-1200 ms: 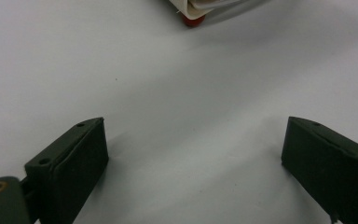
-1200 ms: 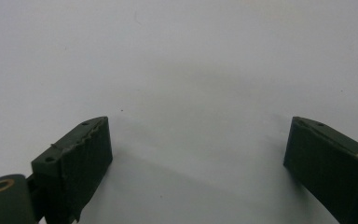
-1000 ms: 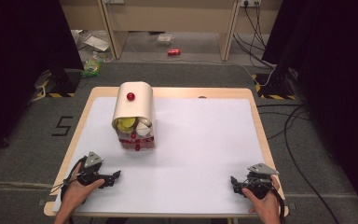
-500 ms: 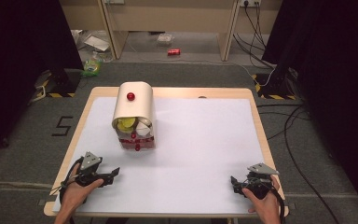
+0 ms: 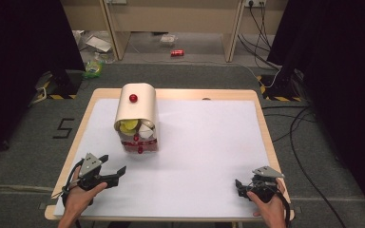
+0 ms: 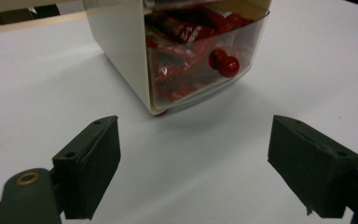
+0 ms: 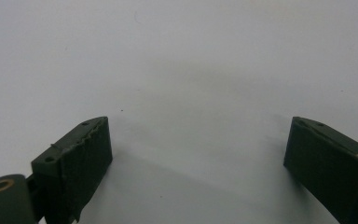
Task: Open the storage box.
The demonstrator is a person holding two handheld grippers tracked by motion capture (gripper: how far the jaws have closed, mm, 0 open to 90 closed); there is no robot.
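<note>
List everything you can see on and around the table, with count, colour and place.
Storage box: one, cream, rounded top with a red knob, left half of the table toward the far edge.
Clear drawer: one, see-through with a red knob, bottom of the box, holding red packets.
Yellow items: count unclear, in the box's upper opening.
Table: one, wooden rim, white top.
Can: one, red, on the floor beyond the table.
Cables: several, black, floor at right.
Left claw: one, black, open, near-left, pointing toward the box.
Right claw: one, black, open, near-right.
</note>
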